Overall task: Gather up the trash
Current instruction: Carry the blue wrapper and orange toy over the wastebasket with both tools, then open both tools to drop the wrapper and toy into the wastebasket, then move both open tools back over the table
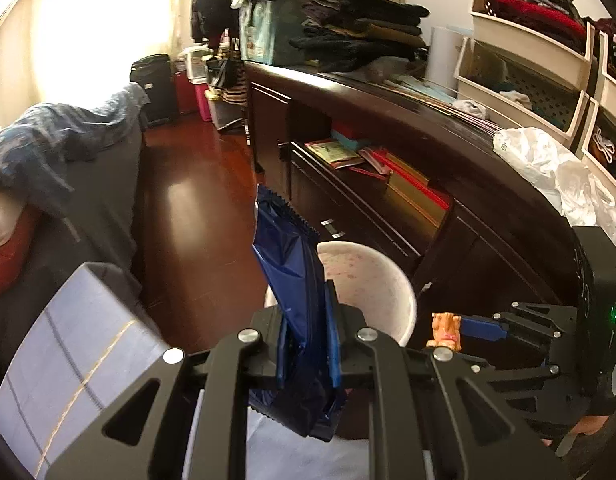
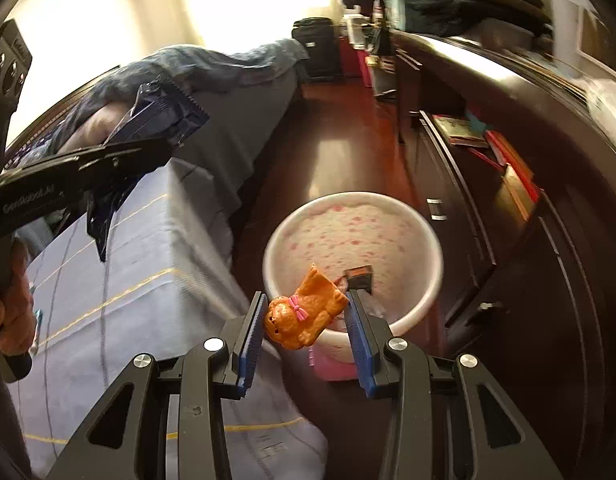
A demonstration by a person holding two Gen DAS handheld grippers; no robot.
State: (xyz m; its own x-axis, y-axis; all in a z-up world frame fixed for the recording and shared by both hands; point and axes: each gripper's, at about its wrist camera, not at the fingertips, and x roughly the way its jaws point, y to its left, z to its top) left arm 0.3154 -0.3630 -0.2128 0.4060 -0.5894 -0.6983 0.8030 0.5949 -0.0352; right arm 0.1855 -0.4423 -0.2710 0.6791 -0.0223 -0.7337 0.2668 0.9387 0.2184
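Note:
A dark blue foil wrapper [image 1: 292, 272] sticks up between the blue pads of my left gripper [image 1: 308, 320], which is shut on it. Just beyond stands a round white bin [image 1: 403, 292] with a pink-spotted lining. My right gripper [image 1: 451, 336] shows at the right of the left wrist view, holding a small orange toy dog [image 1: 445, 330]. In the right wrist view my right gripper [image 2: 308, 300] is shut on the orange dog [image 2: 304, 312], close above the near rim of the bin [image 2: 276, 240]. To the left, my left gripper [image 2: 156, 148] carries the blue wrapper [image 2: 164, 116] over the bed.
A bed with a light blue sheet [image 2: 140, 264] lies left of the bin. A dark wooden cabinet [image 1: 487, 216] with books on an open shelf runs along the right. On its top lie a white plastic bag [image 1: 547, 164] and folded clothes. Red-brown floor [image 1: 188, 216] stretches ahead.

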